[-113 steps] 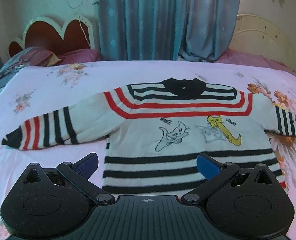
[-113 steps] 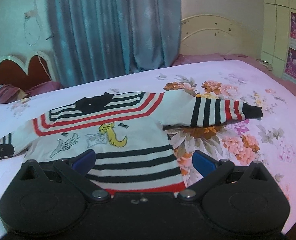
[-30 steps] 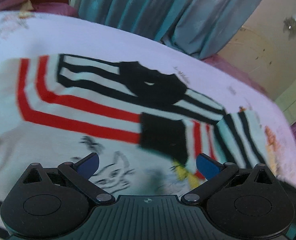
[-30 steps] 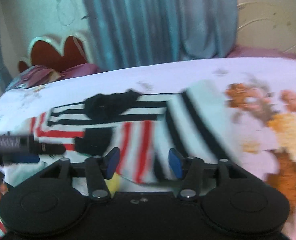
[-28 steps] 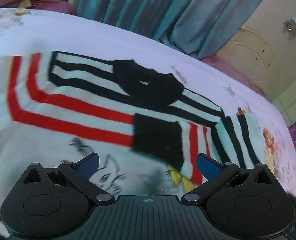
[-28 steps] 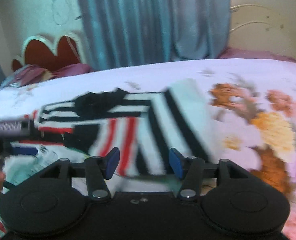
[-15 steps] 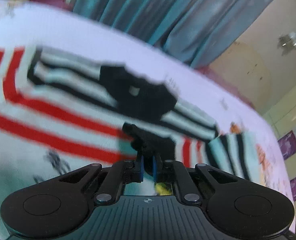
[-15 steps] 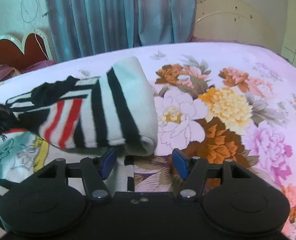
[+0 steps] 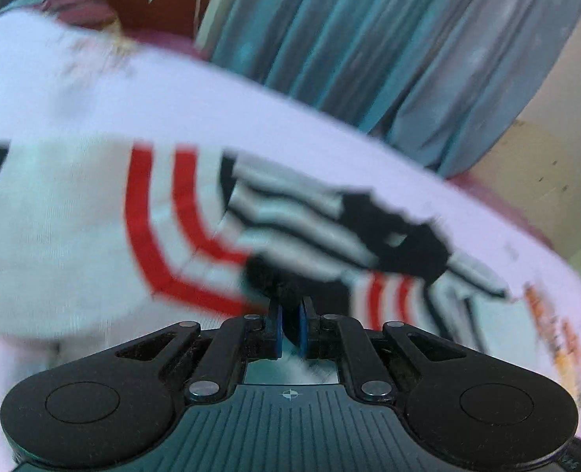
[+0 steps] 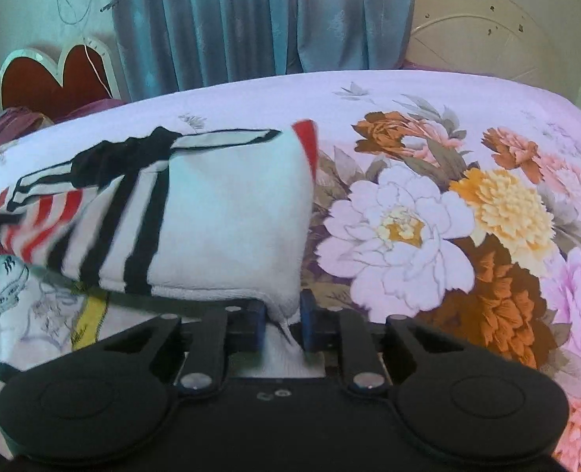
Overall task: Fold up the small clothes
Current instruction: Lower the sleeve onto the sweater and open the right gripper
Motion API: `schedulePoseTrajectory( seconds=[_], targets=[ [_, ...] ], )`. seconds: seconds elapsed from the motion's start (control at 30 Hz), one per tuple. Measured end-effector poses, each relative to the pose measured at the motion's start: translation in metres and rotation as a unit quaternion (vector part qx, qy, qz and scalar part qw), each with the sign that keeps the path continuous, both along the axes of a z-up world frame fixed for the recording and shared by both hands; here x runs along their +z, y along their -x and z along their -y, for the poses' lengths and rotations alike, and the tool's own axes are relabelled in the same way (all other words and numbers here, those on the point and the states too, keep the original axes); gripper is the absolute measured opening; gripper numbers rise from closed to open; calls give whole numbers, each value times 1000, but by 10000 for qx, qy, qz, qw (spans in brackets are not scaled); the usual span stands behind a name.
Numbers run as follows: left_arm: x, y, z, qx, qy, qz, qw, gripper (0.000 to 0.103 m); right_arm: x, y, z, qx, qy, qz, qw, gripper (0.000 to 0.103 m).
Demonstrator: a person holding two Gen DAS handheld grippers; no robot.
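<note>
A small white sweater [image 9: 74,236] with red and black stripes and a black collar [image 9: 392,232] lies on the bed, blurred in the left wrist view. Its right sleeve [image 10: 231,216] is folded across the chest. My left gripper [image 9: 289,316] is shut on that sleeve's black cuff [image 9: 274,279], near the collar. In the right wrist view my right gripper [image 10: 282,324] sits low at the sleeve's white folded edge [image 10: 286,295]. Its jaws are closing, and the fabric fills the gap between the blue pads.
The bed sheet [image 10: 487,118] is pink with large flowers to the right of the sweater. Blue curtains [image 10: 251,19] hang behind the bed. A heart-shaped headboard [image 10: 58,78] and a pillow [image 10: 11,122] are at the far left, a cream headboard [image 10: 487,31] at the far right.
My left gripper closed on the black cuff and shifted with it. My right gripper dropped to the sleeve's folded edge and its jaws narrowed onto the white fabric.
</note>
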State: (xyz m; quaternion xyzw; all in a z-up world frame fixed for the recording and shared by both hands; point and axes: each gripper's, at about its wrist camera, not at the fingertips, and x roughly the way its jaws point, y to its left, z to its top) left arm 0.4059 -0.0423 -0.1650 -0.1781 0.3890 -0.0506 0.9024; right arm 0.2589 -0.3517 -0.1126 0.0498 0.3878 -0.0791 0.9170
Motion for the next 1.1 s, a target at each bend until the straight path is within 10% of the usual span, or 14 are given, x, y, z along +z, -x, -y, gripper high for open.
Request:
schedulePoseTrajectory(
  seconds=[0.37, 0.6, 0.73, 0.93, 1.1],
  targets=[
    [-3, 23, -8, -43, -459, -26, 9989, 7, 34, 21, 19, 93, -592, 278, 9978, 44],
    [35, 35, 3, 207, -748, 784, 9939, 25, 34, -34, 37, -17, -699, 381, 9968, 48],
    [46, 28, 6, 356, -844, 1014, 9906, 50, 25, -75, 43, -38, -737, 292, 9968, 48],
    [32, 13, 14, -55, -763, 773, 9941, 51, 11, -124, 57, -288, -1200, 187, 9922, 24],
    [-4, -9, 29, -233, -1031, 130, 9943, 51, 2, -133, 62, -629, -649, 95, 9959, 18]
  ],
)
